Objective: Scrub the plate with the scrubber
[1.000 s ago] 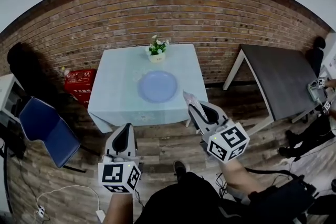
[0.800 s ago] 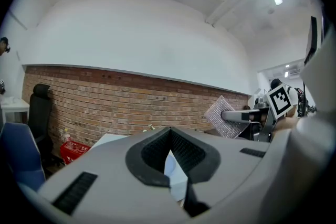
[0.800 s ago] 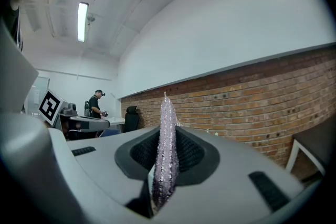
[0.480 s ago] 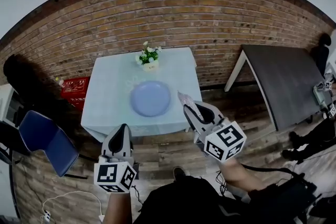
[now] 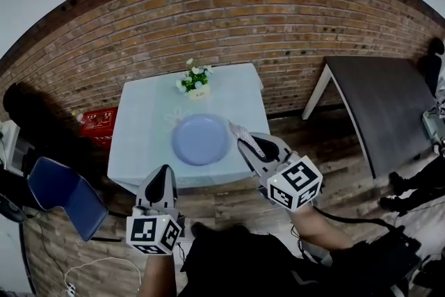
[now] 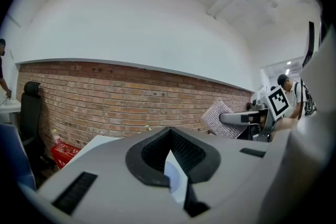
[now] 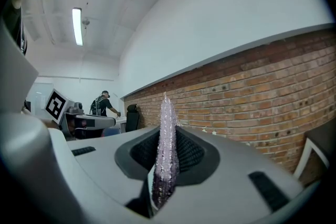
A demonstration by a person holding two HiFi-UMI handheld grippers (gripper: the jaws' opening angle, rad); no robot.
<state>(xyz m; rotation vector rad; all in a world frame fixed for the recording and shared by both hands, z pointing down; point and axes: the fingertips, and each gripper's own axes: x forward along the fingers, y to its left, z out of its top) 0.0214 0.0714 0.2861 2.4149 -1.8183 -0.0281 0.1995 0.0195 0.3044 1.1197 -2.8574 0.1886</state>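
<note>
Right gripper [image 7: 164, 165]: jaws clamped on the scrubber [image 7: 166, 147], a thin, glittery silver-lilac pad held edge-on, upright between the jaws and rising past their tips. Left gripper [image 6: 173, 168]: jaws drawn together, nothing held between them, only a narrow slit showing. Marker cubes: one on each gripper, at the end nearest the person. Position, head view: the right gripper sits at 3 o'clock of the plate [image 5: 201, 139], the scrubber's tip just beside that rim; whether it touches the plate cannot be told. The left gripper sits at 7 o'clock of the plate, off the near edge of the table [image 5: 142, 123] and apart from it. Plate: round, pale blue, lying flat near the middle of the table. Table: square, covered with a light blue cloth. Flower pot [image 5: 195, 83]: small, with white blooms, at 12 o'clock of the plate, near the far edge. Brick wall [image 5: 229, 31]: behind the table, at 12 o'clock. Red crate [image 5: 97, 120]: on the floor at 9 o'clock of the table. Blue chair [image 5: 59, 188]: at 8 o'clock. Dark table [image 5: 386, 101]: at 3 o'clock, well apart.
</note>
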